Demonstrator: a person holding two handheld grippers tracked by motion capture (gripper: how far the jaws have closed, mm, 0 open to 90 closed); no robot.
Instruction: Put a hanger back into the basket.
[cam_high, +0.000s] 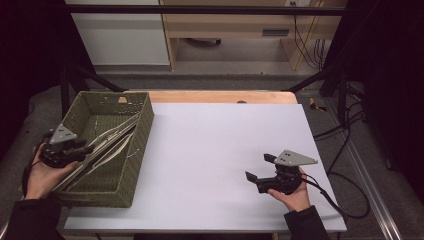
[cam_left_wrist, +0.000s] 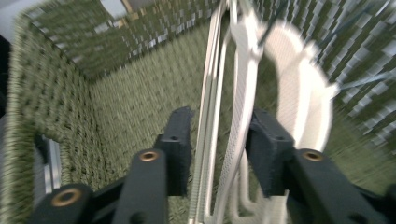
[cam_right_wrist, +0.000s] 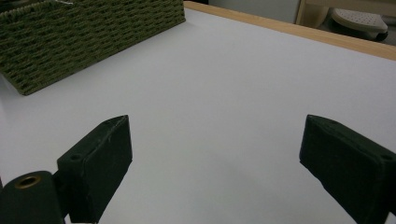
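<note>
1. Now found inside the green woven basket (cam_high: 142, 150), at the left edge of the table (cam_high: 215, 150): a bundle of long utensils (cam_high: 107, 142), lying slantwise from the near left corner toward the far right one.
2. Seen closer in the left gripper view as thin metal rods (cam_left_wrist: 208, 116), a white slotted handle (cam_left_wrist: 243, 107) and a round perforated head (cam_left_wrist: 303, 93), all blurred.
3. Left gripper (cam_high: 85, 149) down in the basket, jaws partly apart, with the rods and the white handle between them; seemingly no real pressing on them, so probably not gripped.
4. Right gripper (cam_high: 260, 166) low over the bare table, well apart from the basket, jaws wide and holding nothing.
5. Probably light and stiff, but long, so likely to swing and tip when taken near one end.
6. Probably smooth and slippery on the metal rods; likely to slide against each other if taken as a bundle.
7. Better to take hold of one handle only, close to its middle, across the flat side.
8. Better to avoid the perforated head: wide, curved, possibly easy to bend.
9. Also worth watching: long ends catching on the basket wall.
</note>
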